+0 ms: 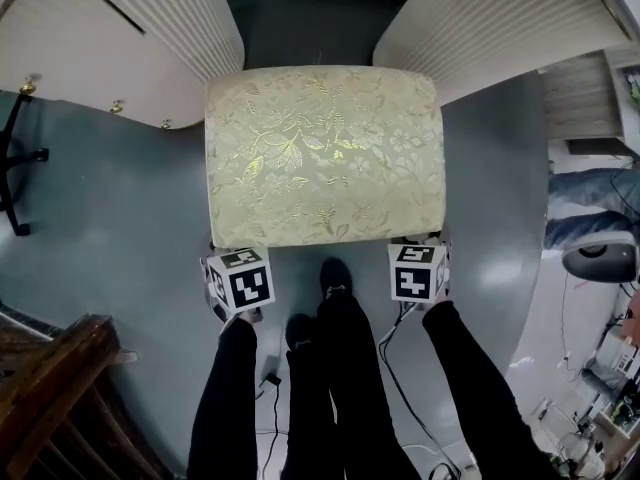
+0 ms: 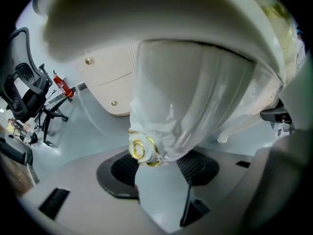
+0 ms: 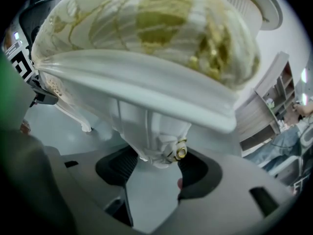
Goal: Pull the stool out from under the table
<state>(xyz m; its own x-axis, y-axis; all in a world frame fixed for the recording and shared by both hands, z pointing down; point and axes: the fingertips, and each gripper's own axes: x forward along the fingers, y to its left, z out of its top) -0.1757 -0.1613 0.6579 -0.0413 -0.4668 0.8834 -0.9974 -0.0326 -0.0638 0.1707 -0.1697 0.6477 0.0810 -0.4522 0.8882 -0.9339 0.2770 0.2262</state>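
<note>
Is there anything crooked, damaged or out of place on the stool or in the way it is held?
Nothing stands out. The stool stands square before the table, with no tear or stain showing. The left gripper clamps one near leg, the right gripper the other.

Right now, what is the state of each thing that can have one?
Stool: upright on the floor, seat in full view in front of the table.
Left gripper: shut on the left leg.
Right gripper: shut on the right leg.
</note>
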